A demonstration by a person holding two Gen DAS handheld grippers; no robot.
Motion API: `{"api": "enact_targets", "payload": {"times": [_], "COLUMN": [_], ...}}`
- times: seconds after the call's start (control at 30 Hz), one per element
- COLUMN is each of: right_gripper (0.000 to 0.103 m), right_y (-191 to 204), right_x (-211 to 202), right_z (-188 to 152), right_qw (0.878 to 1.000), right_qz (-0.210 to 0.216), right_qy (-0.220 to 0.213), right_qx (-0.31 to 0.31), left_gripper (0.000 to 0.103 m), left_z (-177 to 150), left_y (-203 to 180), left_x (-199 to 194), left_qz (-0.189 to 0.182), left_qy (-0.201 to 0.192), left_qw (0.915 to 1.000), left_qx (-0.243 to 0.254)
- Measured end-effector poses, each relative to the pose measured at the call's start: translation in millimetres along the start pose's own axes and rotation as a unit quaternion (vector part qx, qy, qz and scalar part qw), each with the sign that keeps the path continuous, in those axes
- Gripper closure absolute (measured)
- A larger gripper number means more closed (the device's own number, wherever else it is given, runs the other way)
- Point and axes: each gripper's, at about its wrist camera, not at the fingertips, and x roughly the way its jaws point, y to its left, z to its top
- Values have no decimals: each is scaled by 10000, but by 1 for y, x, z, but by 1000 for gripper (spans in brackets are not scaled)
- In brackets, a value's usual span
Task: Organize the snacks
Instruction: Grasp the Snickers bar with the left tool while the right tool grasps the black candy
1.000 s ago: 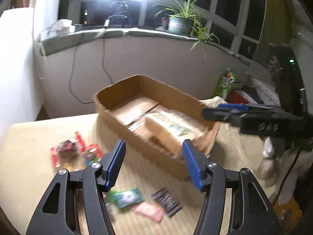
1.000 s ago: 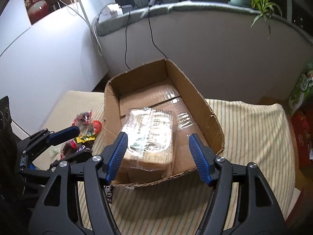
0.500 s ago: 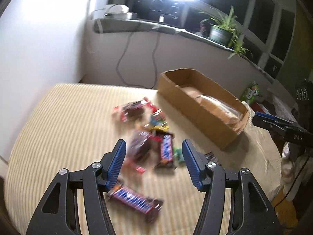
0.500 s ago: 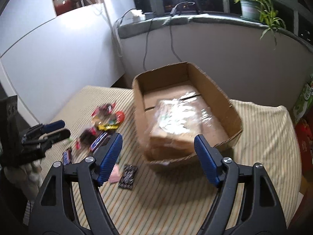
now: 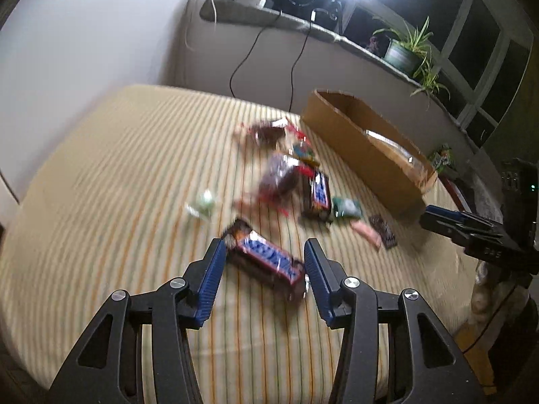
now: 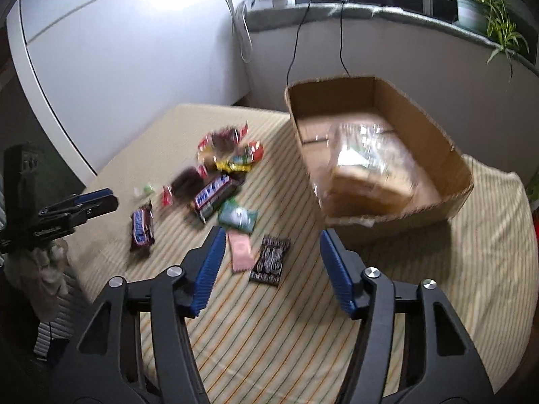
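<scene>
Left fingers [image 5: 211, 276] newly astride Snickers bar [image 5: 266, 261]

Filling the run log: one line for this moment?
left tool: open, over bar | right tool: open, empty | box: holds one pack

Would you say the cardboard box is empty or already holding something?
Holding something: the cardboard box contains one clear-wrapped package; blur hides its contents.

striped bed [image 6: 269, 336], cardboard box [image 6: 397, 222] (open), scattered snacks [image 6: 215, 192]
</scene>
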Motion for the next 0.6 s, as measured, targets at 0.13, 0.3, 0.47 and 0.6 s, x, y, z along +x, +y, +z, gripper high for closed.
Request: {"api": "enact_targets", "payload": {"times": [0.13, 0.3, 0.47, 0.6], "right_gripper": [58, 61, 62, 68], "right_y": [-1, -5, -14, -13], "right_x": [20, 32, 40, 47], "right_z": [-13, -20, -19, -15], "right_qw": [9993, 9988, 9978, 9976], "right_qz": [52, -140, -147, -122], "right_qy": [301, 350, 381, 435], "right_qx": [193, 327, 512, 527], "left_gripper": [56, 54, 51, 50], "left_z": [-7, -7, -3, -1], "left_y": [-1, 0, -3, -6], "left_x": [11, 20, 31, 36], "left_qz": [-26, 2, 33, 115], "left_qy": [205, 275, 323, 336], "left_qw": [9998, 9995, 9994, 9994], "left_qx": [-76, -136, -90, -30]}}
